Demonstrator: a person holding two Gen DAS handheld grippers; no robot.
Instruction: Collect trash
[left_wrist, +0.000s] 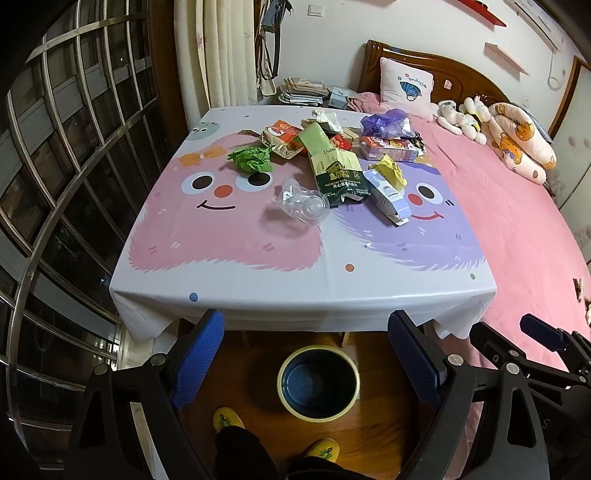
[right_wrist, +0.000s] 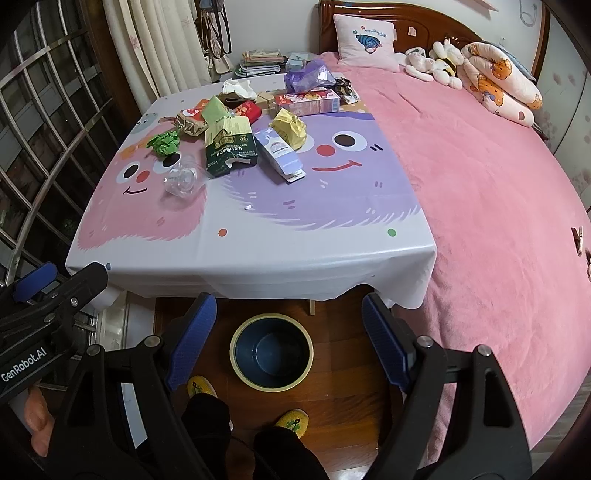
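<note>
Trash lies on the far half of a table (left_wrist: 229, 280) with a cartoon cloth: a clear plastic cup (left_wrist: 303, 206) on its side, a crumpled green paper (left_wrist: 252, 159), a dark green chocolate box (left_wrist: 338, 173), a pale blue carton (left_wrist: 388, 197), a yellow wrapper (left_wrist: 389, 170) and a purple bag (left_wrist: 386, 123). A dark blue bin (left_wrist: 318, 382) with a cream rim stands on the floor under the near table edge. My left gripper (left_wrist: 306, 354) is open and empty above the bin. My right gripper (right_wrist: 290, 332) is open and empty, also above the bin (right_wrist: 271, 350).
A pink bed (right_wrist: 480, 184) with a pillow and soft toys runs along the table's right side. A barred window (left_wrist: 74, 166) is on the left. The person's yellow slippers (left_wrist: 227, 419) stand on the wood floor by the bin. Books are stacked behind the table.
</note>
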